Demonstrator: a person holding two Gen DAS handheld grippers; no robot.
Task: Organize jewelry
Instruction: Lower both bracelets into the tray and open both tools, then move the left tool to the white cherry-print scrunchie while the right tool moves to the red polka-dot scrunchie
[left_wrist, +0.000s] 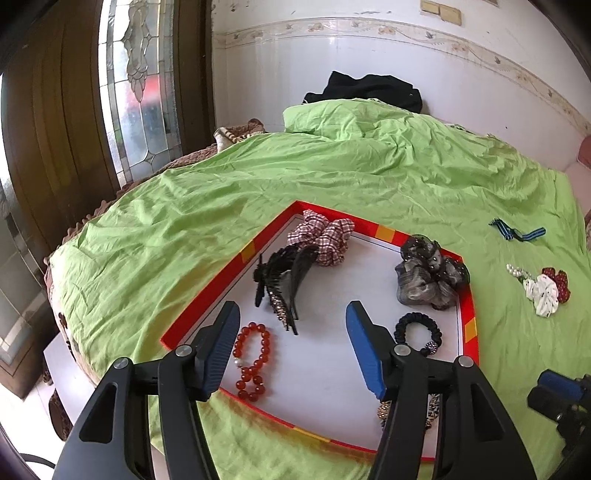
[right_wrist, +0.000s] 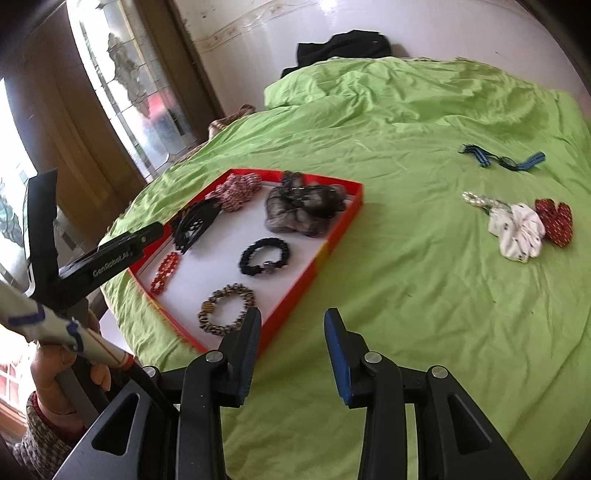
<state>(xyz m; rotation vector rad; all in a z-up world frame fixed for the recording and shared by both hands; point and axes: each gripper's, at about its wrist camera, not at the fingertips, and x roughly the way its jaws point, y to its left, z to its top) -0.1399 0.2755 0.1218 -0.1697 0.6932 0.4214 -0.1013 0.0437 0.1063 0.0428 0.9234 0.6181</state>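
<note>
Jewelry lies mostly in the red-rimmed tray (left_wrist: 207, 295). Left gripper (left_wrist: 293, 343) hovers over its white floor, jaws wide and empty: glossy red bead bracelet (left_wrist: 253, 360) beside the left finger, black braided hair tie (left_wrist: 417, 332) beside the right, toothed black claw clip (left_wrist: 284, 280) beyond. Right gripper (right_wrist: 291, 350), likewise wide and empty, hangs over wrinkled green sheet (right_wrist: 424, 295), just beside the tray's corner and a leopard-print hair tie (right_wrist: 227, 308).
</note>
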